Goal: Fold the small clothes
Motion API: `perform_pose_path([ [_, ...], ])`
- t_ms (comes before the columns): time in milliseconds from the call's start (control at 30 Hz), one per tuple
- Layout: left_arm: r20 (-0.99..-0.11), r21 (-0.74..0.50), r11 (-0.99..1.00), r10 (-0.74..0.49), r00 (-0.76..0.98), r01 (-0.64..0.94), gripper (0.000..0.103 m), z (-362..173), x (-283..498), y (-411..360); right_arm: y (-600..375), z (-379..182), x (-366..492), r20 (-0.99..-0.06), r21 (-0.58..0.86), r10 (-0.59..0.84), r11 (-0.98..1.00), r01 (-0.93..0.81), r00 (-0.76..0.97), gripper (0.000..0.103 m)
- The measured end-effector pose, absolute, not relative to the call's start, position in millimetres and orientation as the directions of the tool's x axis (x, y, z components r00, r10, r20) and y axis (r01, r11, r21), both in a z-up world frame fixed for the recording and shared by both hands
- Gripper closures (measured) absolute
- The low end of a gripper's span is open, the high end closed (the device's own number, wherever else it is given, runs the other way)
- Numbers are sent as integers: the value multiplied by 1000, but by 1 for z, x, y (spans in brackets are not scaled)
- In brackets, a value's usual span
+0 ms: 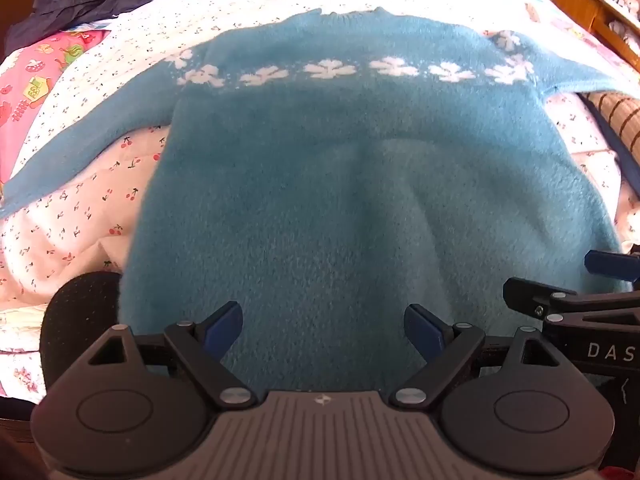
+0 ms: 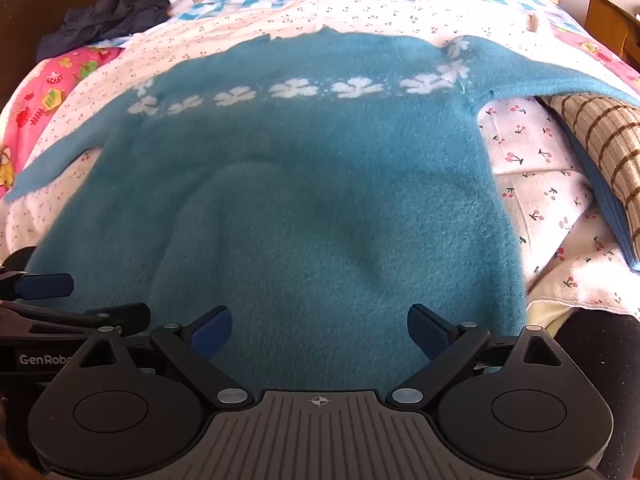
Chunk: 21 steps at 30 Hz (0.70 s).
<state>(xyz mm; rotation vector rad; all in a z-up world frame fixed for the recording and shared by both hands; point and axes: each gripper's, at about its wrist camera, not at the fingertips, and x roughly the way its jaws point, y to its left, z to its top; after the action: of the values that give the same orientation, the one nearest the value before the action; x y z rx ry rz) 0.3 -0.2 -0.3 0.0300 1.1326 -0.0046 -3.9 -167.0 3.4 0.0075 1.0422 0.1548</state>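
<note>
Both claws sit right at the near hem of a fuzzy blue sweater (image 1: 320,184), side by side and angled down at it. Left gripper (image 1: 323,330) has its blue pads spread wide with nothing pinched, just sweater fabric lying under the gap. Right gripper (image 2: 319,332) is the same deal, jaws wide apart and hovering over the hem, not clamped on anything. In the left wrist view you can see the right one's black fingers poking in at the right edge, so they're pretty close together.

Moving out from there, the sweater is laid flat with both sleeves stretched out to the sides and the neckline at the far end. A row of white flowers (image 2: 296,89) runs across the chest. There are a few soft wrinkles in the lower body.

It's all lying on a white cherry-print sheet (image 2: 532,196) on a bed. A brown checked cloth (image 2: 600,148) sits off to the right under the sleeve, a pink cartoon-print blanket (image 1: 36,76) off to the left, and a dark blue garment (image 1: 84,4) is bunched up at the far left corner.
</note>
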Motion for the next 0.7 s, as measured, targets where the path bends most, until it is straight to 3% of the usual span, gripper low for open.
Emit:
perform_pose_path([
  [167,-891,-18,1000,-18,454,4,11,-1,-8,8,-165,5,-4,-863,75,127,989,-124,489,7],
  [700,-913,14,1000,16,407,-6,12,-3,-4,-1,-164,-1,-7,-865,80,128,990,-120,485,7],
])
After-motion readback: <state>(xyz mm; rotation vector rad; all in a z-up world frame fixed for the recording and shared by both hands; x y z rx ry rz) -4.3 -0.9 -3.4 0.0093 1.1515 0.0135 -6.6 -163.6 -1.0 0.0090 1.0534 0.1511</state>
